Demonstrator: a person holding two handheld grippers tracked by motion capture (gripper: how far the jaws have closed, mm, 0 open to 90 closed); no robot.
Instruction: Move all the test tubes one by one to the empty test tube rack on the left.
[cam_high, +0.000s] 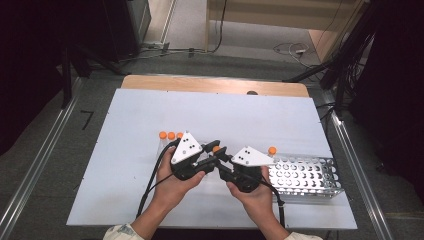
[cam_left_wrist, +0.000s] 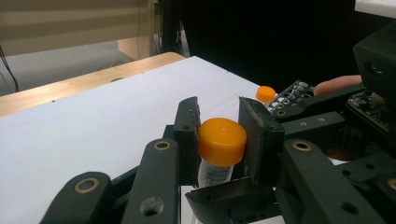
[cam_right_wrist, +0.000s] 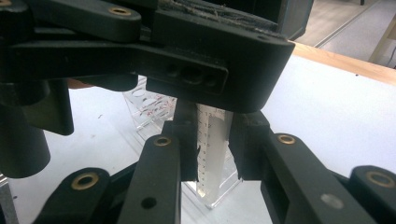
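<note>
I see my left tool (cam_left_wrist: 219, 140) clamped on the tube's orange cap (cam_left_wrist: 222, 141), my right tool (cam_right_wrist: 212, 149) gripping the tube (cam_right_wrist: 211, 154) body.

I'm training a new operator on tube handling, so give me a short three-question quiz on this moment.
1. True or false: the left gripper is clamped on the orange cap of the tube.
2. What does the right gripper grip: A) the metal rack, B) the tube's clear body, C) nothing?
3. How many orange-capped tubes stand in the rack?

Key: 1 true. 2 B. 3 one, at the rack's far left corner; three more orange caps show beyond the left hand.
</note>
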